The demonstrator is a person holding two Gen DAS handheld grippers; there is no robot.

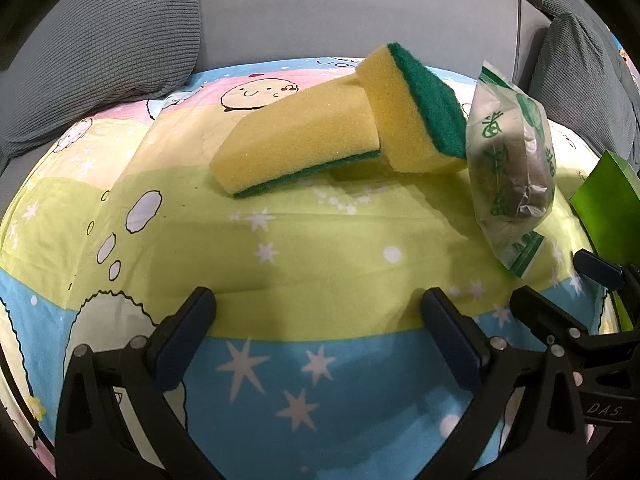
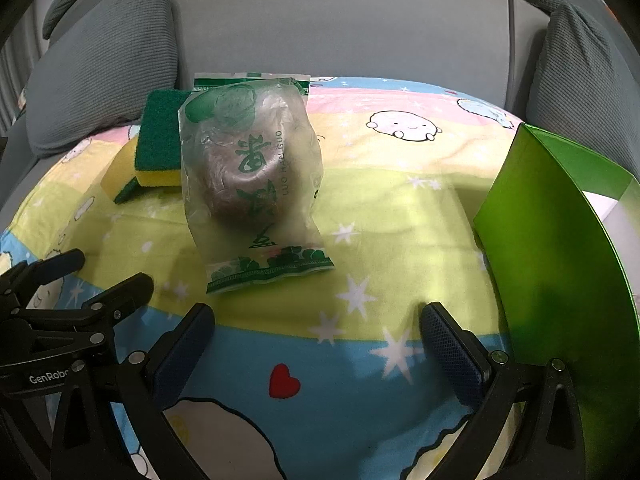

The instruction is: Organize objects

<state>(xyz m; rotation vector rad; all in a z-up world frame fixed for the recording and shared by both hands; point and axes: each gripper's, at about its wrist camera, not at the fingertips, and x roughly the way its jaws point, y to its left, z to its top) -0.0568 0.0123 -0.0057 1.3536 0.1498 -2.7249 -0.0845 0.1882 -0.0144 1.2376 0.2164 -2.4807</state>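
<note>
Both grippers, left (image 1: 318, 308) and right (image 2: 318, 324), gape empty; the crinkly clear-plastic packet of brown fruit (image 2: 248, 176) may slip when pinched.

Two sponges (image 1: 340, 132) lie overlapping beside a clear packet (image 1: 512, 160) on patterned cloth (image 1: 320, 264).

On the sheet (image 1: 320, 248), one sponge (image 1: 416, 112) leans on another (image 1: 296, 144); the packet (image 2: 252, 176) lies right of them, the box (image 2: 560, 240) far right.

packet (image 2: 252, 184): "LUO HAN GUO" (green print) | left tongs (image 2: 80, 276): "GenRobo" | right tongs (image 1: 560, 276): "DAS"
</note>
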